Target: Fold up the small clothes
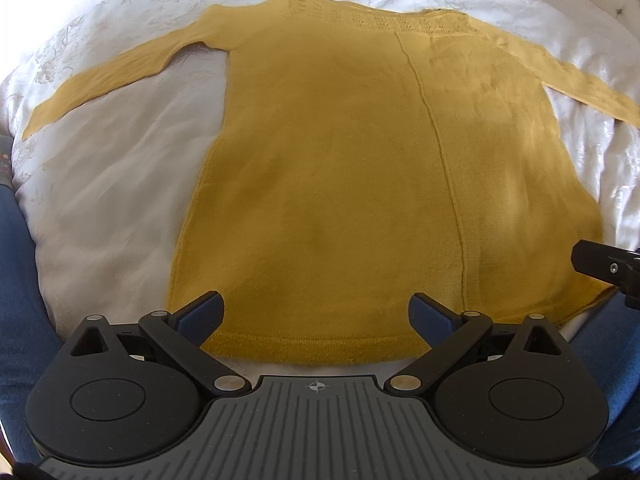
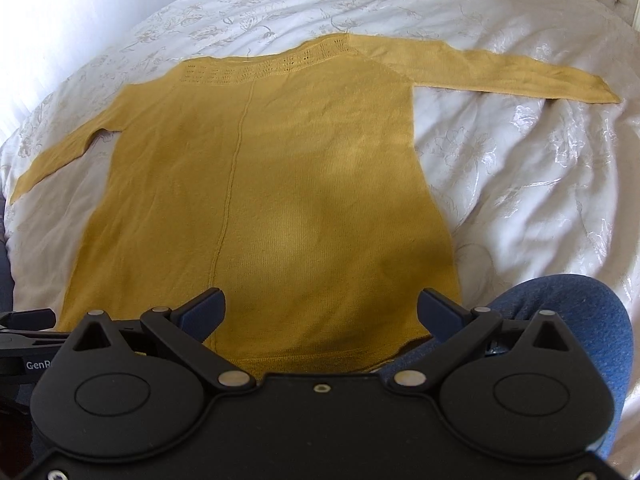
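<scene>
Bed cover [image 1: 120, 184]: white, with a pale flower pattern and soft creases. Spreads ahead of both tongs and out to either side; carries the sweater.

Sweater [image 1: 328, 168]: mustard yellow knit, long-sleeved, laid flat on the cover straight ahead of both tongs. Hem nearest, touching the view just past the fingertips; neck band farthest, with a row of small open stitches. One raised seam runs from neck band to hem, right of centre in the left wrist view, left of centre in the right wrist view. Both sleeves stretched outward: left sleeve [image 1: 100, 80] slants out and back toward the near left; right sleeve [image 2: 500, 76] lies almost straight out to the far right, cuff flat on the cover.

Person's leg [image 2: 560, 320]: blue fabric, beside the right tongs on their right, at the hem's right corner. More blue fabric flanks the left tongs on both sides.

Left tongs [image 1: 316, 316]: black body, blue pads, fingers spread wide, nothing between them. Poised over the hem's left half.

Right tongs [image 2: 320, 314]: same make, fingers spread wide, nothing held. Poised over the hem's right half, just beside the left tongs; each shows at the edge of the other's view.
</scene>
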